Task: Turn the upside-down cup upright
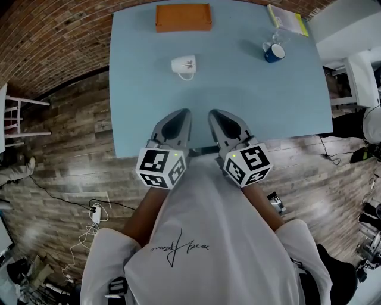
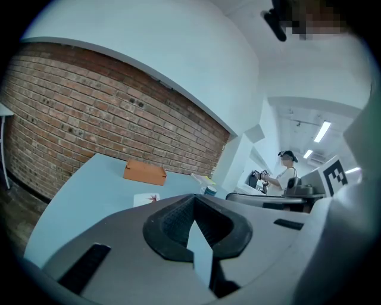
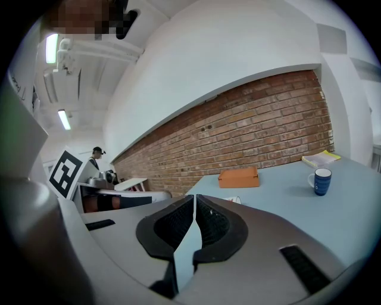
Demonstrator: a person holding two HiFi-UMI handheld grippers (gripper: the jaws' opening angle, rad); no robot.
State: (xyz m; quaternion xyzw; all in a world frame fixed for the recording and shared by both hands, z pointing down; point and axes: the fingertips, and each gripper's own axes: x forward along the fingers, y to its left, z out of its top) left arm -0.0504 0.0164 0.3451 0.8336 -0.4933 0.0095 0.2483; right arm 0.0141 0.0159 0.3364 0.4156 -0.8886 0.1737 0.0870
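Both grippers are held low at the near edge of the blue table (image 1: 134, 101), side by side, over the person's lap. The left gripper (image 1: 178, 119) is seen in its own view with jaws drawn together at the tips, only a thin sliver of table showing behind them, and nothing is gripped. The right gripper (image 1: 221, 120) is seen likewise: jaws together, nothing between them. The white cup (image 1: 184, 64), marked with a small red print, stands alone on the table, well forward of both grippers and apart from everything else. Its long axis is upright, and its handle is turned back toward the person. Whether rim or base is uppermost cannot be told from above, so inversion is taken from the task. The cup lies almost straight ahead of the left gripper and off to the left of the right one, so the left is judged the nearer and better aligned. Any grasp is judged to require the jaws to be opened first and a forward reach made. An orange box (image 1: 183, 17) lies at the far edge, and a blue mug (image 1: 274, 53) stands far right beside a yellow-edged book (image 1: 288, 19).
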